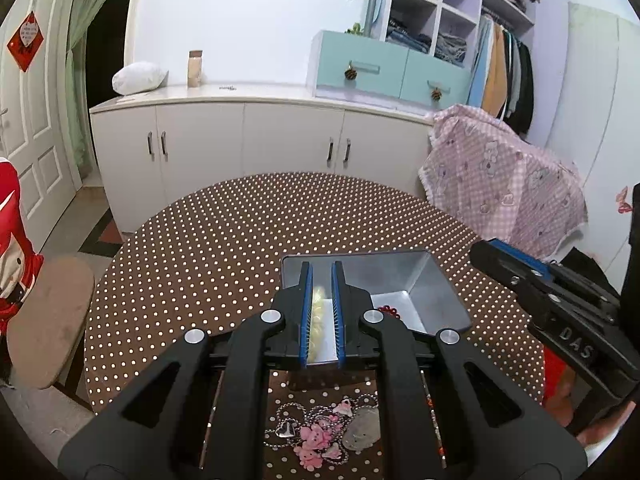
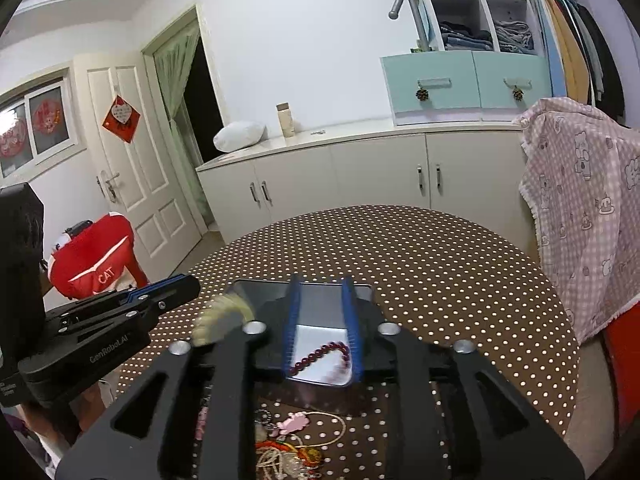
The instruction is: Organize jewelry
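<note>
left gripper (image 1: 323,312) pinches pale bracelet (image 1: 318,320), probably | right gripper (image 2: 322,332) parted over red beads (image 2: 320,354) in tin (image 2: 248,292) | light, limp, slippery: grip mid-strand

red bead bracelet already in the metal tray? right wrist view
Yes. The dark red bead bracelet lies on the floor of the metal tray, seen between the open fingers of the right gripper, which do not touch it.
</note>
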